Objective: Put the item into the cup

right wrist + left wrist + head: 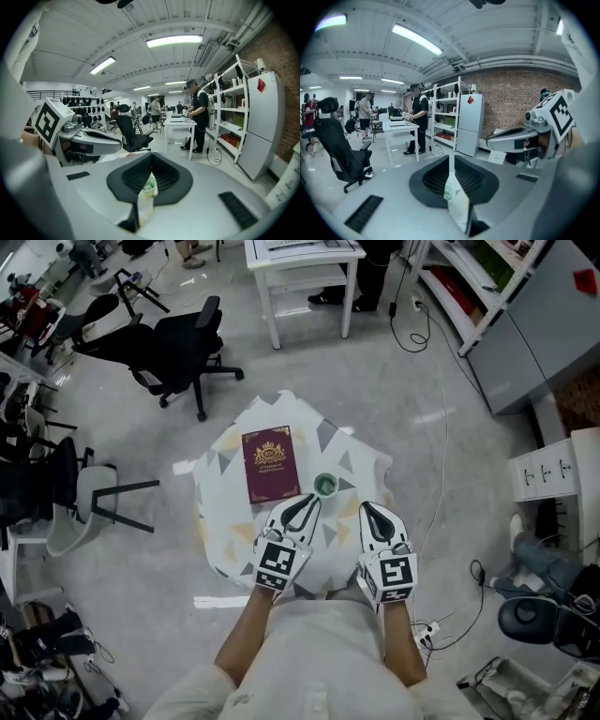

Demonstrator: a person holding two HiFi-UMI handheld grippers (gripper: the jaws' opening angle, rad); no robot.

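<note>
progress: probably done, something green (the item (325, 485)?) is being seen inside the cup (324, 495) | cup: on the table (225, 521), right of the book (271, 465) | left claw (309, 503) and right claw (368, 510) are being held closed, empty, nearside

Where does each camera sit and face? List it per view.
Head view: on the person's head, facing steeply down at table, cup, book; shows forearms, left gripper, right gripper.
Left gripper view: rides left gripper, looks along its jaws across the room; right gripper at right.
Right gripper view: rides right gripper, likewise; left gripper at left.
Shared: cup in all three.
</note>
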